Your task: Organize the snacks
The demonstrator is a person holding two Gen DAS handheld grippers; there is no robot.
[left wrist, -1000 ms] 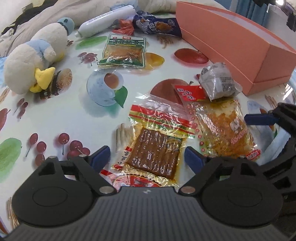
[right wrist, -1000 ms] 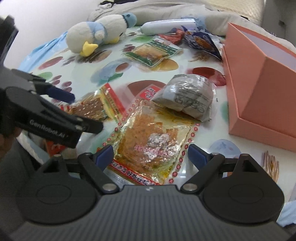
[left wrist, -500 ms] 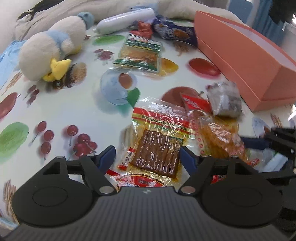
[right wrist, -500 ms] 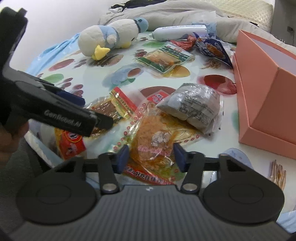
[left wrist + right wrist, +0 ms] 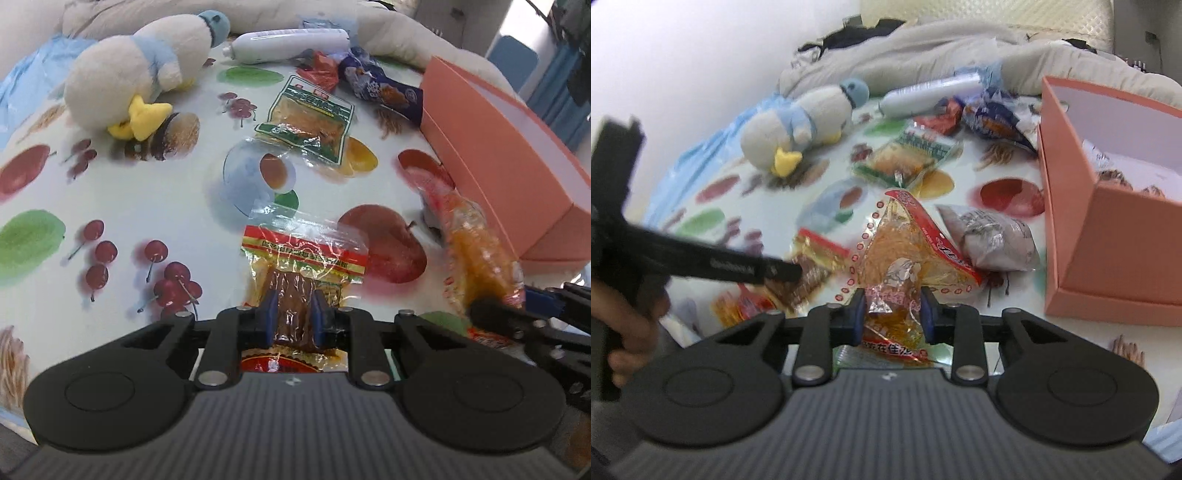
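My wide-open left gripper (image 5: 292, 314) was closing on the brown pack (image 5: 295, 295); my right (image 5: 892, 314) on the lifted orange pack (image 5: 905, 254).

You can read little here. On the orange snack packet (image 5: 905, 258), Chinese characters run along the red strip at its lower edge, just under the blue pads; "在佳" is about all that comes out clearly. The left hand-held gripper (image 5: 783, 272) carries pale lettering along its black finger, too blurred to spell. The brown snack packet (image 5: 295, 288) has a yellow band of Chinese print, not legible. Print on the other wrappers is too small to read.
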